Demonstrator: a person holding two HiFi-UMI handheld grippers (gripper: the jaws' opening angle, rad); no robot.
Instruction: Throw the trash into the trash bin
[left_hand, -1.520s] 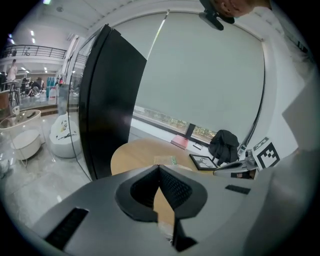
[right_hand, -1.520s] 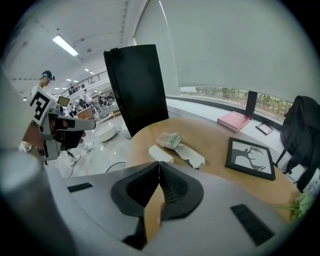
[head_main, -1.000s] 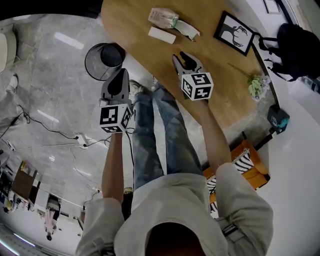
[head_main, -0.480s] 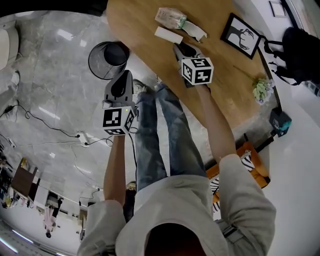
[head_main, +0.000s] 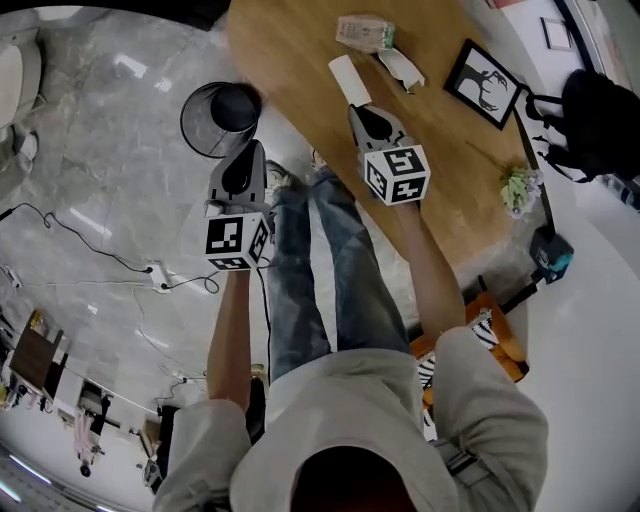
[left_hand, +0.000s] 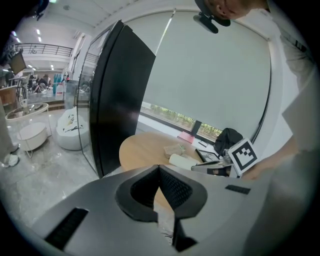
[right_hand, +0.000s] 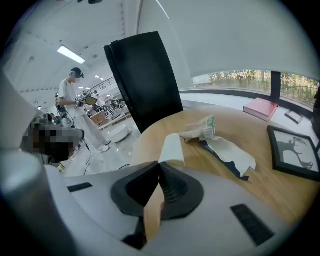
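Observation:
A black mesh trash bin (head_main: 220, 118) stands on the floor left of the round wooden table (head_main: 300, 60). My right gripper (head_main: 360, 110) reaches over the table's near edge. Its jaws have just been closing and are now shut on a white folded paper piece (head_main: 348, 78), which sticks out past the tips (right_hand: 172, 147). A crumpled wrapper (head_main: 365, 32) and a torn white paper (head_main: 400, 66) lie farther back on the table. My left gripper (head_main: 243, 165) hovers over the floor just short of the bin, shut (left_hand: 159, 168) and holding nothing.
A black picture frame (head_main: 482, 83) lies on the table to the right of the trash. A small bunch of flowers (head_main: 518, 187) is at the table's right edge. A black backpack (head_main: 600, 100) sits beyond. Cables trail on the floor at left.
My right gripper moved forward to the white paper piece and closed on it; the piece turned from lying crosswise to pointing away. The left gripper stayed put.

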